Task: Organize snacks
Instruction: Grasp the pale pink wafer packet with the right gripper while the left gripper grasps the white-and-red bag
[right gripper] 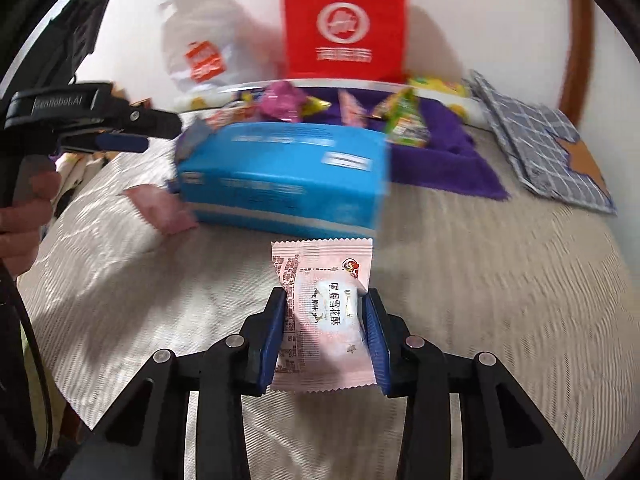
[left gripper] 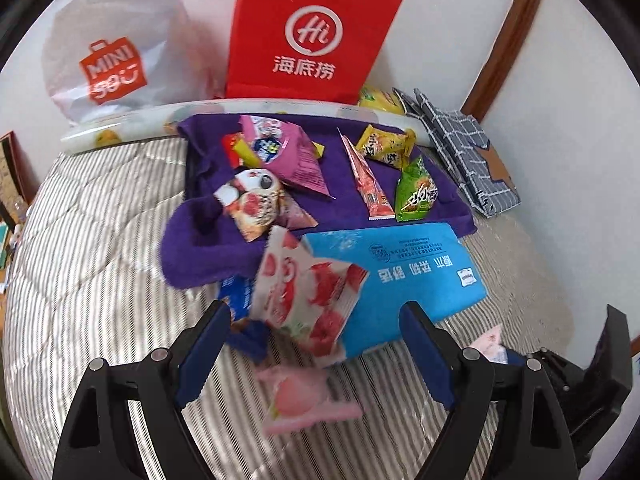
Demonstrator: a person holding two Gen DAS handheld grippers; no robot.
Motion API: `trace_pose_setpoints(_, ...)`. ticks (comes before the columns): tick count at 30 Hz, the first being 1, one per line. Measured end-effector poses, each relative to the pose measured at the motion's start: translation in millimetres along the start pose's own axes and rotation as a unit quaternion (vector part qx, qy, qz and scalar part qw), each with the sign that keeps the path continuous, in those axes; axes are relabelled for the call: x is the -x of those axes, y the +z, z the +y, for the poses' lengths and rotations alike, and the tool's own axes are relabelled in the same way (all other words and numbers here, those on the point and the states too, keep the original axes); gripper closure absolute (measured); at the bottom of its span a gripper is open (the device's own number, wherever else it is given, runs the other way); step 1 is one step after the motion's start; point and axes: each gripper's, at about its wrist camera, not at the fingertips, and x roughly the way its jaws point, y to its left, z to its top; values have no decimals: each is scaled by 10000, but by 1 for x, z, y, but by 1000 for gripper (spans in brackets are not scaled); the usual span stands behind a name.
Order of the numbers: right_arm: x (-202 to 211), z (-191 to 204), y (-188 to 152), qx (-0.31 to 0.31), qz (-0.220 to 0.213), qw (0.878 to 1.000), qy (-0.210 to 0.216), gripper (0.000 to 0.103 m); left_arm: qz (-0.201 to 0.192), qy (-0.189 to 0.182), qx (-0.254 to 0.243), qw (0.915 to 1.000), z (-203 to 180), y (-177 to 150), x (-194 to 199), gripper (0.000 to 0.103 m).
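A pale pink snack packet [right gripper: 324,316] with printed text and crimped, serrated ends is held between the two blue pads of the right gripper [right gripper: 325,320], above the striped bedcover [right gripper: 480,280] and just in front of the blue box [right gripper: 284,176]. The clamp sits across the packet's middle; the far end projects free beyond the fingertips. The wrapper appears slightly dented at the pads, and its film is judged thin and slippery.

The left gripper [left gripper: 316,344] is seen with its jaws spread wide and nothing between them. A strawberry-printed packet [left gripper: 308,296] lies just beyond its fingertips, leaning against the blue box, and a pink peach-printed packet [left gripper: 300,400] lies on the bedcover between the fingers, not clamped.

Further packets, among them a green one [left gripper: 414,192] and a purple one [left gripper: 288,156], are scattered on a purple towel [left gripper: 420,184] behind the box. A red paper bag [left gripper: 312,32] and a white shopping bag [left gripper: 112,52] stand against the wall, and a folded checked cloth [left gripper: 460,152] lies at the right.

Risks noted: the held packet could slide out through the smooth film if swung quickly; an overly firm squeeze could crush the contents. The leaning strawberry-printed packet could be toppled by the open left fingers. The soft bedcover offers unsteady footing for anything set down. The destination for the held packet cannot be determined.
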Motion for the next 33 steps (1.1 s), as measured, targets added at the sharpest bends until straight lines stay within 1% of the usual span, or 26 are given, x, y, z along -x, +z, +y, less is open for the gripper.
trace_pose_setpoints(4, -2, -26, -3, -332, 51, 9994, -113, 64, 45, 71, 153, 9998, 1, 4, -16, 19)
trace_pose_setpoints(6, -3, -34, -6, -423, 69, 9990, -109, 64, 50, 24, 208, 9998, 3, 5, -20, 29)
trace_pose_setpoints(7, -4, -38, -7, -453, 92, 9989, -68, 64, 82, -5, 220, 9997, 4, 5, -22, 38)
trace_pose_setpoints(8, -6, -41, -7, -471, 97, 9988, -75, 64, 107, -81, 239, 9996, 4, 5, -24, 43)
trace_pose_setpoints(9, -7, -43, -7, -488, 91, 9987, -110, 64, 122, -241, 290, 9992, 7, 5, -24, 50)
trace_pose_setpoints(10, -8, -45, -7, -501, 100, 9986, -127, 64, 134, -310, 329, 9989, 9, 6, -23, 53)
trace_pose_setpoints(12, -9, -48, -7, -517, 77, 9986, -112, 64, 100, -361, 367, 9986, 12, 7, -19, 67)
trace_pose_setpoints(13, -9, -50, -7, -538, 54, 9985, -103, 64, 81, -367, 380, 9986, 14, 7, -17, 69)
trace_pose_setpoints(14, -9, -50, -6, -563, 47, 9984, -90, 64, 75, -376, 389, 9985, 17, 7, -14, 77)
trace_pose_setpoints(15, -10, -51, -5, -583, 50, 9983, -82, 64, 88, -371, 404, 9985, 20, 7, -12, 81)
trace_pose_setpoints(18, -10, -50, -5, -583, 34, 9983, -90, 64, 103, -312, 511, 9982, 33, 3, -7, 84)
trace_pose_setpoints(23, -11, -49, -5, -570, 43, 9983, -107, 64, 184, -168, 727, 9970, 55, -8, -6, 84)
trace_pose_setpoints(28, -10, -47, -4, -541, 20, 9985, -93, 64, 296, -306, 825, 9957, 60, -11, -14, 84)
trace_pose_setpoints(30, -11, -47, -3, -557, 35, 9984, -88, 64, 311, -264, 766, 9962, 57, -10, -19, 75)
trace_pose_setpoints(33, -12, -47, -3, -556, 44, 9984, -130, 64, 360, -261, 712, 9965, 52, -10, -27, 75)
